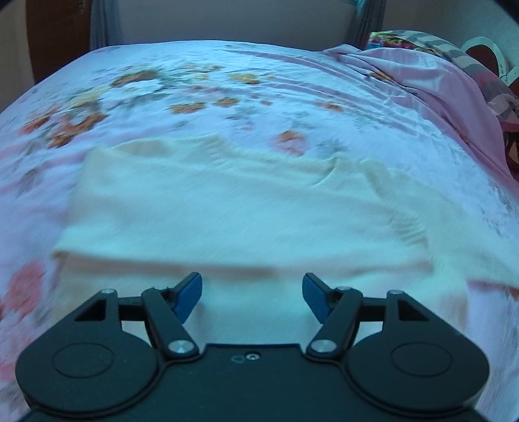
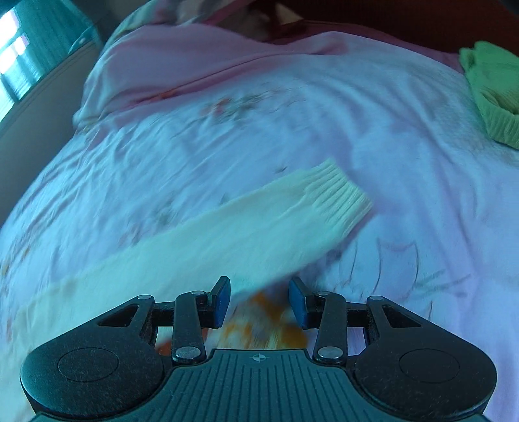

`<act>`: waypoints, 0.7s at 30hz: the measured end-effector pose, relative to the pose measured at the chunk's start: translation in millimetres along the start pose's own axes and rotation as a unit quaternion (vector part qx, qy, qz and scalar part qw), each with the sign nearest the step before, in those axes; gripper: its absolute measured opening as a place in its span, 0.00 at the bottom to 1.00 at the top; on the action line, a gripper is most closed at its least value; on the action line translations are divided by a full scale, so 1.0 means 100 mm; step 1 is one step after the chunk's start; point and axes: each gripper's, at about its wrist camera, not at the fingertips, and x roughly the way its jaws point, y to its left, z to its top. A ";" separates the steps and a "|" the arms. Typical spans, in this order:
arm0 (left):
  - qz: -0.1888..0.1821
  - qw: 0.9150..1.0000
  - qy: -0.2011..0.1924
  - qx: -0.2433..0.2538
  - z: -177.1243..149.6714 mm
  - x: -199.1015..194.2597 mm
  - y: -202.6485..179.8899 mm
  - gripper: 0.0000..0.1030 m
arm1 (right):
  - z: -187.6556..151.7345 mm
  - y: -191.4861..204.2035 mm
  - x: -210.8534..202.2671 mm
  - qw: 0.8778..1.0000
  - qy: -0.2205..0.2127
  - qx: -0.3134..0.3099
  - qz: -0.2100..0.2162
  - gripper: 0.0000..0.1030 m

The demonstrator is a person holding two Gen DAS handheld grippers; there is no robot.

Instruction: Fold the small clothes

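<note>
A cream knit sweater lies spread on the floral bedsheet. My left gripper is open and empty, its blue pads just above the sweater's near edge. In the right wrist view one cream sleeve with a ribbed cuff stretches up to the right across the bed. My right gripper is open and empty, low over the sleeve's near end. Both views are blurred by motion.
A pink sheet over pillows lies bunched at the right, also seen at the top left in the right wrist view. A green knit garment lies at the far right. A dark headboard runs behind.
</note>
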 end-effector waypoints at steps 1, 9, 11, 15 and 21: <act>-0.003 1.000 0.001 0.000 0.06 0.06 -0.06 0.64 | 0.05 -0.03 0.03 1.000 -0.003 0.009 -0.004 0.40; -0.008 1.000 0.025 0.004 0.27 0.41 -0.36 0.60 | 0.23 -0.09 0.14 0.999 -0.037 0.036 -0.018 0.06; 0.000 0.999 0.029 0.014 0.24 0.45 -0.38 0.59 | 0.23 -0.01 0.10 0.998 -0.054 0.019 -0.019 0.06; 0.005 0.999 0.024 0.032 0.21 0.44 -0.42 0.59 | 0.21 0.25 -0.03 0.997 -0.081 -0.012 0.012 0.05; -0.003 0.999 0.024 0.025 0.24 0.37 -0.34 0.58 | 0.01 1.14 -0.44 0.983 -0.096 -0.095 0.124 0.05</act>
